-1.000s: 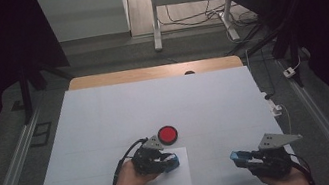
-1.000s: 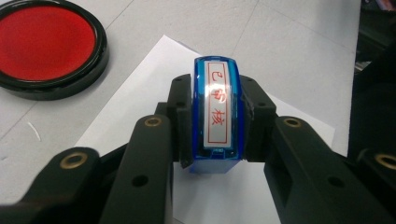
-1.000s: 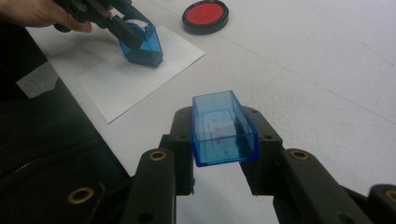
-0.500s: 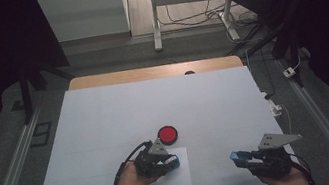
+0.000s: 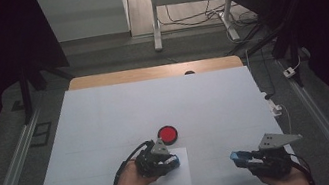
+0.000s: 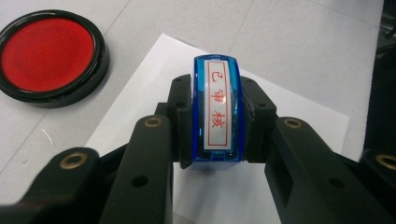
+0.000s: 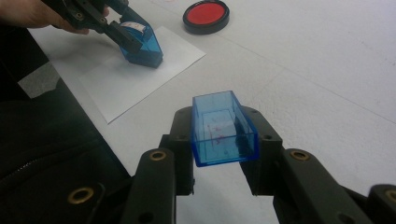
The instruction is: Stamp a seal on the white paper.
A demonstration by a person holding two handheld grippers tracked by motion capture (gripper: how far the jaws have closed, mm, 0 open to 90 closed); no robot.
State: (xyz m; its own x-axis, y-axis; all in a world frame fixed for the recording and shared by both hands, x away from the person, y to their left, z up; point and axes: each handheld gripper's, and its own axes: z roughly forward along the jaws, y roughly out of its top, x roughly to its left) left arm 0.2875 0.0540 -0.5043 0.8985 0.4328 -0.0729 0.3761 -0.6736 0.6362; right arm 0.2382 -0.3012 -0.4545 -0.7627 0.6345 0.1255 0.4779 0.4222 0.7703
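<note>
A clear blue stamp [image 6: 218, 109] with a white label of red characters sits between the jaws of my left gripper [image 5: 170, 161], which is shut on it. The stamp [image 7: 140, 43] rests tilted with its base down on a white sheet of paper [image 5: 173, 181]. My right gripper [image 5: 240, 157], near the table's front right, is shut on the stamp's clear blue cap [image 7: 223, 128], held with its hollow side up above the table. A round red ink pad [image 5: 167, 134] in a black case lies just beyond the paper.
The white table [image 5: 155, 109] stretches wide beyond the ink pad. A wooden strip [image 5: 154, 72] runs along its far edge. Cables and a white plug [image 5: 275, 107] hang at the right side. The front edge lies close under both hands.
</note>
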